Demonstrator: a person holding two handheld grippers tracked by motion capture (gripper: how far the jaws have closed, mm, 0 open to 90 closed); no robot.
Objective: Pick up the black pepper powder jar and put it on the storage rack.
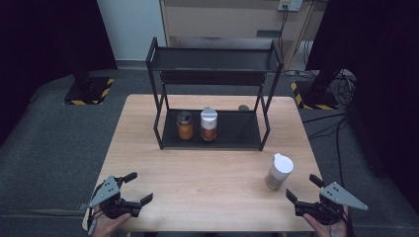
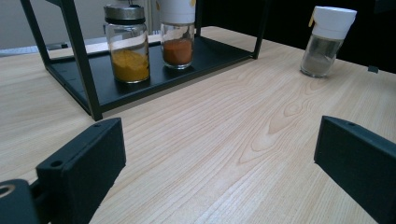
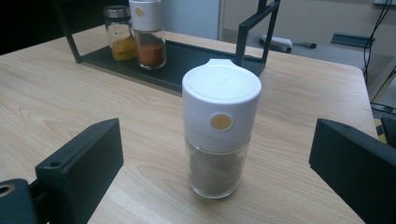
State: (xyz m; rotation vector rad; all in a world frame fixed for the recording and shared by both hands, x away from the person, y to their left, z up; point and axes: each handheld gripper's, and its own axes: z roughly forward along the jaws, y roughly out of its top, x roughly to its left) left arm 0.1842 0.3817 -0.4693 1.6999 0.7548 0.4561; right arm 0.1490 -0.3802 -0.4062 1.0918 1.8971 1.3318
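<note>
Wooden tabletop (image 1: pixel 197 168) has the white-capped glass shaker of pale powder (image 3: pixel 220 130) upright, outside the black metal rack (image 1: pixel 212 133), right gripper (image 3: pixel 215 186) spread wide facing it, apparently lined up to grab, left gripper (image 1: pixel 129 190) spread, idle

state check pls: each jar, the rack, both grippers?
white-capped jar: upright on the table, cap shut, free of the rack, ungripped.
yellow spice jar: upright on the rack's lower shelf, lid on.
red spice jar: upright beside it, white cap on.
rack: standing, top shelf bare.
left gripper: open, holding nothing.
right gripper: open, facing the white-capped jar, not touching.
</note>
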